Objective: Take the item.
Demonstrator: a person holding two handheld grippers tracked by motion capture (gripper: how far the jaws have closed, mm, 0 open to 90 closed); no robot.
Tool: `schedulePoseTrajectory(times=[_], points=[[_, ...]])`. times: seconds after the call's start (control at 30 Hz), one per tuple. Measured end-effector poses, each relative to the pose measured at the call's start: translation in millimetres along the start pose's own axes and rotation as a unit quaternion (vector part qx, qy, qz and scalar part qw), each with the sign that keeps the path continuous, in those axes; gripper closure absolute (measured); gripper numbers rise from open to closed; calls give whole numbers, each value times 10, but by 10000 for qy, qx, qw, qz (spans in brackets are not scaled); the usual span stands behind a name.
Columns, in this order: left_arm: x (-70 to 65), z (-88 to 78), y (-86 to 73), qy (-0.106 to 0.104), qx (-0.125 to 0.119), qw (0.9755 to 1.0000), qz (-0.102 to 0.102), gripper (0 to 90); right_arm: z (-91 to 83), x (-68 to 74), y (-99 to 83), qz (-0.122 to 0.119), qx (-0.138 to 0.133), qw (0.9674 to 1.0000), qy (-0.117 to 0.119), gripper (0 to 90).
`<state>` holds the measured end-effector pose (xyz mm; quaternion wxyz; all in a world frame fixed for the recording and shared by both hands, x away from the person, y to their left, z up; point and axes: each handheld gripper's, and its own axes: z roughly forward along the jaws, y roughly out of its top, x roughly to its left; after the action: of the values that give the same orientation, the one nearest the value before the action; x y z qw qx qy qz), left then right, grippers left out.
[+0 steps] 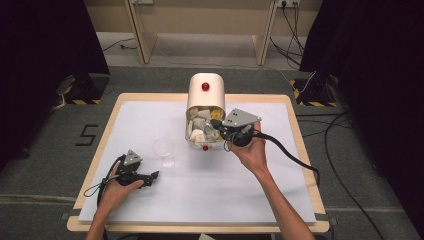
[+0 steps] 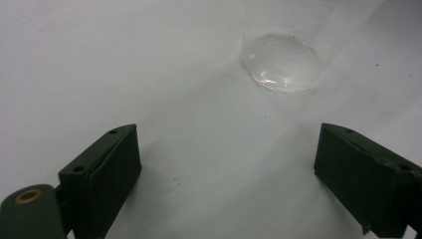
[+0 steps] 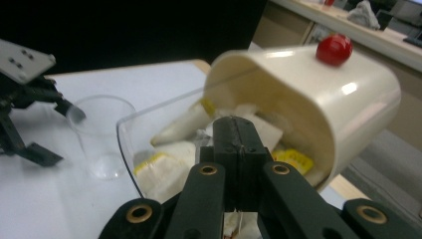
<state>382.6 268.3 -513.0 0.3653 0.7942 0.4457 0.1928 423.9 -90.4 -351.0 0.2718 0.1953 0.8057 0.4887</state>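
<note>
1. Two grippers are working over a white bench [image 1: 150, 210]; the right gripper [image 1: 216, 123] is reaching into a cream canister [image 1: 205, 107] lying on its side at centre, its open mouth facing the near side.
2. Right gripper's jaws are sitting fully closed in the right gripper view, apparently pinching a tea bag string [image 3: 240, 219] between them; the bag itself is hidden below the jaws, so the hold is hard to confirm.
3. Tea bags [image 3: 164, 169] are piling up inside the canister's clear tray [image 3: 130, 149].
4. Left gripper [image 1: 150, 177] is resting at near left, jaws standing wide apart with nothing between them.
5. Clear cup [image 1: 164, 151] is standing just left of the canister, far-right of the left gripper.
6. Risk: a thin string may be slipping from the pinch, or snagging other bags and dragging them out.
7. Risk: the light cup is tipping easily if brushed.
8. Room: open bench is lying near and right; the tray rim is crowding the right gripper.
</note>
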Motion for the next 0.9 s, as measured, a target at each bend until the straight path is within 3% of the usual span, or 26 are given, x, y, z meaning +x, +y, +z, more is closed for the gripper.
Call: schedulePoseTrajectory(times=[0.3,0.73,0.9], points=[[3,-1,1,-2,4,10000,12,99,-52,53,157,-133,-240,9996,57,900],[0,1,0,-7,-9,10000,-9,99,42,170,316,-207,-423,9986,256,900],[1,0,0,-3,-6,10000,-2,99,141,300,529,-373,-531,9970,411,900]])
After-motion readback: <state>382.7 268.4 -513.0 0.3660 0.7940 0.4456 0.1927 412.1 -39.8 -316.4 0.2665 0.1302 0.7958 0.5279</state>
